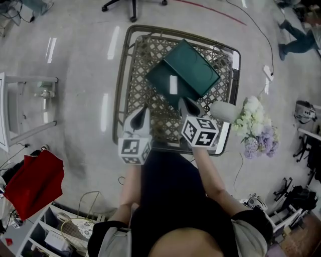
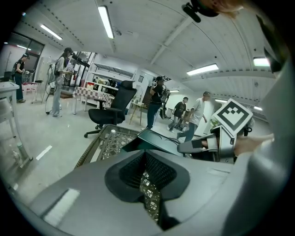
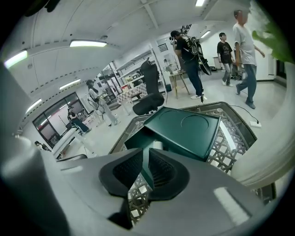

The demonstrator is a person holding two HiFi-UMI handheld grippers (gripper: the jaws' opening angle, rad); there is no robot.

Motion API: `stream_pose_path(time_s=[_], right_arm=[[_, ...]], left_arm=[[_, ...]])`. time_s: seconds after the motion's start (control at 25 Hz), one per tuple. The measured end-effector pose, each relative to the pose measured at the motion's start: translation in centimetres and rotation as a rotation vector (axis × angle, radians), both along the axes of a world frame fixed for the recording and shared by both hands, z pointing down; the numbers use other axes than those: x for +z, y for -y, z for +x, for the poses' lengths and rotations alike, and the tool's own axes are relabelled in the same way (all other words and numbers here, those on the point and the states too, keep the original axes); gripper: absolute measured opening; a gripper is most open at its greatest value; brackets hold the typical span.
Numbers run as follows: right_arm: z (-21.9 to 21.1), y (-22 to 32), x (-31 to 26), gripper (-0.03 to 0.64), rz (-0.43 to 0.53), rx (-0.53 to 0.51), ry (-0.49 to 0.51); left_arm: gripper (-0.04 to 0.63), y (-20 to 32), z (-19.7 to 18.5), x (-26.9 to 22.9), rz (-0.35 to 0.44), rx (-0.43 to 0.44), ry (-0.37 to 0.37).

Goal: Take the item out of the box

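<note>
A dark green box (image 1: 163, 83) stands on the lattice table (image 1: 126, 75), its lid (image 1: 193, 66) lying askew across its far side. Something white (image 1: 173, 84) shows inside the uncovered part. My right gripper (image 1: 187, 104) is at the box's near edge. In the right gripper view (image 3: 146, 156) its jaws stand a narrow gap apart, open, with the green wall (image 3: 134, 140) showing in the gap and the lid (image 3: 184, 128) just beyond. My left gripper (image 1: 143, 110) hovers over the table left of the box, shut on nothing (image 2: 144, 156).
A bunch of pale flowers (image 1: 257, 126) in a wrapped holder stands at the table's right corner. A red cloth (image 1: 35, 183) and shelves lie to the lower left, an office chair base (image 1: 133, 6) beyond the table. Several people stand in the room.
</note>
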State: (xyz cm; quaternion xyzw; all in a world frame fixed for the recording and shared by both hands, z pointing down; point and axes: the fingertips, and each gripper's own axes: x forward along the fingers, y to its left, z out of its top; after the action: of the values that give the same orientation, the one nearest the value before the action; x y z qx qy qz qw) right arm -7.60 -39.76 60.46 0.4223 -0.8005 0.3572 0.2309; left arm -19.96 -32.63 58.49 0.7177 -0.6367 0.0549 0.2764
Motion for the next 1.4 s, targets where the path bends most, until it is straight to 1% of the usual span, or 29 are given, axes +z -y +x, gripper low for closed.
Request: stream_pose_path(time_s=[0.28,0.56,0.68,0.84,1.08,1.4], right_arm=[[-1.6,1.5,2.1,0.083,-0.070,0.000,0.014],[-2.7,2.9,4.2,0.129,-0.119,0.004,-0.001],[-3.3,3.2,5.2,0.146,-0.156,0.002,-0.005],[-3.6,3.7,6.6,0.173,-0.185,0.011,-0.047],[-3.6,4.3,8.2,0.189,-0.186,0.008,-0.119],[-3.8,5.0,9.7,0.202,-0.205,-0.002,-0.175]], left_arm=[[0.009,0.8,-0.9,1.3,-0.024,-0.011,-0.013],[0.009,1.8,-2.1,2.5,-0.044,-0.024,-0.018],[0.009,1.9,-2.7,3.0,-0.054,-0.035,-0.028],[0.009,2.3,-3.2,3.4,-0.060,-0.038,-0.037],[0.009,2.6,-3.8,4.2,-0.074,-0.043,-0.049],[0.009,2.9,-4.1,5.3,-0.098,-0.045,-0.046]])
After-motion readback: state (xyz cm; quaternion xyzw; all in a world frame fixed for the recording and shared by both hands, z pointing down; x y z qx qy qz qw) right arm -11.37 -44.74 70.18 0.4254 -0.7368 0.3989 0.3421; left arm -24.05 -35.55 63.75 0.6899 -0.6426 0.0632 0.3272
